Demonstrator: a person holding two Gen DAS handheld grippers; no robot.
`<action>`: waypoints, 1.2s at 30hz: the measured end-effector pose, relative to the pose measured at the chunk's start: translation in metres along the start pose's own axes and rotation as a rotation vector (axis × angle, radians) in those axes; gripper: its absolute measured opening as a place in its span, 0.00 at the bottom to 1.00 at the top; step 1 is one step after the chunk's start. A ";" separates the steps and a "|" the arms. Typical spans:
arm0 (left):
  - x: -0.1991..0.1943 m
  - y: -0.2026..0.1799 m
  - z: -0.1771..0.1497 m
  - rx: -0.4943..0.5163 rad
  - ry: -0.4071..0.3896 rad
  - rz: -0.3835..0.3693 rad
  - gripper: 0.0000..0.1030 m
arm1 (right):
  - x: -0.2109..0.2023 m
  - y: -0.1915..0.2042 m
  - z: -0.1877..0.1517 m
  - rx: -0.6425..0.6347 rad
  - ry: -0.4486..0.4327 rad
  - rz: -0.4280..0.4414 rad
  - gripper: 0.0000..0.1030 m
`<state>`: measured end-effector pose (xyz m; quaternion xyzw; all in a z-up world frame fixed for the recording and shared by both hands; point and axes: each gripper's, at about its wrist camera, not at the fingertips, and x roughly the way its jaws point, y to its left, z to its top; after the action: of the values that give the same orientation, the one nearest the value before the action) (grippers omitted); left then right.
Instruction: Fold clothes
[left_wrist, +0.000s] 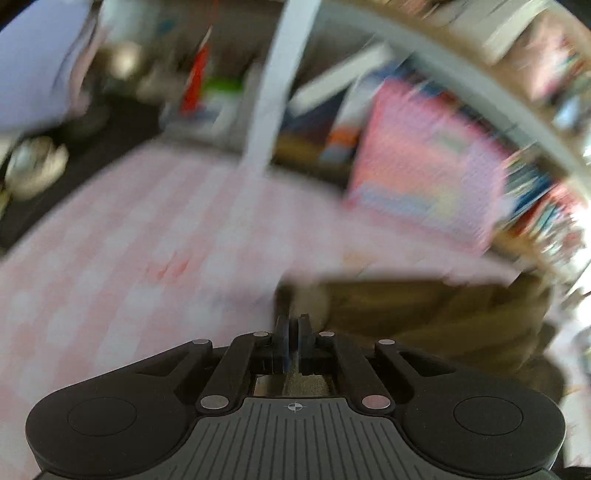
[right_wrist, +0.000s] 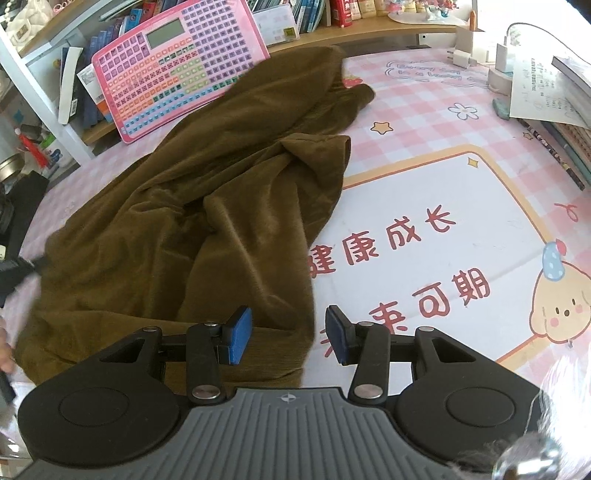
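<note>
On pink mat (right_wrist: 424, 110), brown garment (right_wrist: 207, 221) lengthwise near-left to far-right, prob. rumpled

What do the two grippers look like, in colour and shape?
Both are black, with two round lobes, silver pivot pins and a grey ribbed centre plate bearing a small crosshair mark. The right gripper has blue finger pads. The left gripper looks the same.

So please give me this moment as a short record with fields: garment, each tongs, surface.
garment: brown garment, crumpled, unfolded, lying on the mat
left tongs: closed; whether they pinch cloth cannot be told, view blurred
right tongs: open, empty, at the garment's near edge
surface: pink checked mat
behind: pink keyboard toy
</note>
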<state>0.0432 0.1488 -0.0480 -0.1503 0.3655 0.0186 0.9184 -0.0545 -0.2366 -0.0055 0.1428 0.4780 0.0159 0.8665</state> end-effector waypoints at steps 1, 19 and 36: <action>0.005 0.003 -0.005 0.012 0.009 0.013 0.10 | -0.001 -0.001 0.000 0.001 0.000 0.000 0.41; -0.066 -0.008 -0.012 0.074 -0.080 -0.105 0.17 | -0.003 -0.004 -0.001 0.009 0.003 0.038 0.41; -0.060 -0.004 -0.058 0.077 0.078 -0.100 0.17 | 0.012 -0.005 0.014 0.074 0.014 0.068 0.42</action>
<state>-0.0388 0.1323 -0.0458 -0.1335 0.3936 -0.0475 0.9083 -0.0367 -0.2426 -0.0099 0.1909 0.4792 0.0287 0.8562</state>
